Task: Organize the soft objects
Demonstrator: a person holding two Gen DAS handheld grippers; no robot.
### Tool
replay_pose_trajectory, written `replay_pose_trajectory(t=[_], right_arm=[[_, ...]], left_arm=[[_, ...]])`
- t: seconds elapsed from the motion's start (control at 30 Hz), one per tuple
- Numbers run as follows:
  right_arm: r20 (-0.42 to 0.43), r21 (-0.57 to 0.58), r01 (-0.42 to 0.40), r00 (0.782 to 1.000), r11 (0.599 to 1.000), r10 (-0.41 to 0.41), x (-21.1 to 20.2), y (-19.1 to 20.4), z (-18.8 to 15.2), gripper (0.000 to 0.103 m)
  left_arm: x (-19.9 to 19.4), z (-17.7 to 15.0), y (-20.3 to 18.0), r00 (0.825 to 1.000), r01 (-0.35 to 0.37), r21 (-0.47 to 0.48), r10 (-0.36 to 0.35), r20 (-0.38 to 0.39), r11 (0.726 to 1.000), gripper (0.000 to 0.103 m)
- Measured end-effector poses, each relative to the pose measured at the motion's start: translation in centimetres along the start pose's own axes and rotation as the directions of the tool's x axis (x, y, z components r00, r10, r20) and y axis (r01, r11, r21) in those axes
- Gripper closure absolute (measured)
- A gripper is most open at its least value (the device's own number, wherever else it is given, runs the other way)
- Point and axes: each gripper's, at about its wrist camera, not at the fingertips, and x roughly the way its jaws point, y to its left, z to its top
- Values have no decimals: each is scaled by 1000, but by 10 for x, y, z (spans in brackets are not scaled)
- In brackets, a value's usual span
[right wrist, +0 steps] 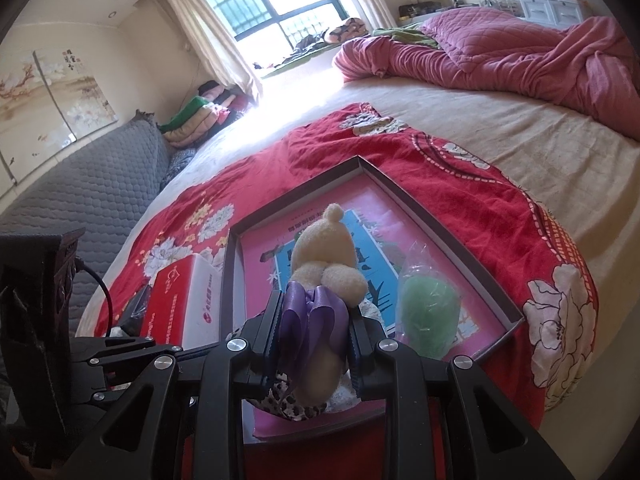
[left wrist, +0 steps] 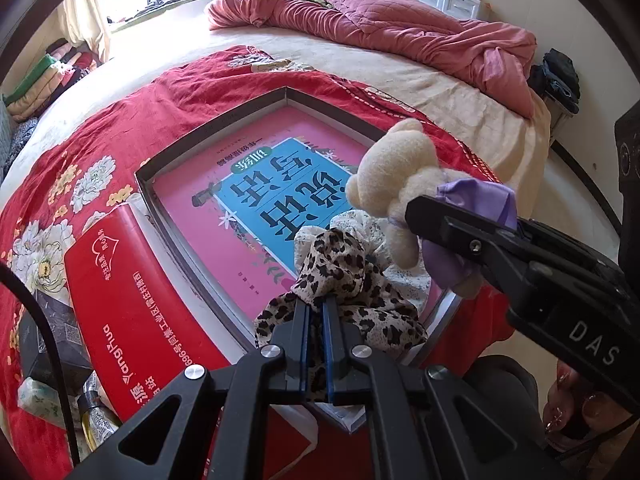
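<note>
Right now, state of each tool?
Left tool: closed on the leopard-print cloth, over the tray.
Right tool: closed on the plush bear at its purple ribbon.

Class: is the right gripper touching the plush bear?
Touching. Right wrist view: the right gripper is clamped on the plush bear at its purple ribbon.

The far half of the shallow tray (right wrist: 362, 162) lies bare and reachable from above. Its near end is crowded by a leopard cloth (left wrist: 344, 280), a wrapped green thing (right wrist: 428, 312) and both loaded claws; a red box (left wrist: 132, 292) flanks the tray.
</note>
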Motion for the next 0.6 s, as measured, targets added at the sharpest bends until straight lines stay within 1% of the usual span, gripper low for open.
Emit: replay_pose_trajectory(t=[0.23, 0.4, 0.6], right_arm=[[-42, -9, 9, 999, 1000, -9, 16, -2, -5, 74], [-47, -30, 65, 997, 997, -67, 24, -5, -7, 74], [-41, -33, 100, 994, 995, -101, 26, -10, -7, 73]], left_arm=[[5, -1, 3, 1000, 6, -13, -6, -8, 1000, 97], [5, -1, 3, 1000, 4, -15, -4, -9, 1000, 97], [6, 0, 4, 1000, -3, -22, 3, -7, 1000, 97]])
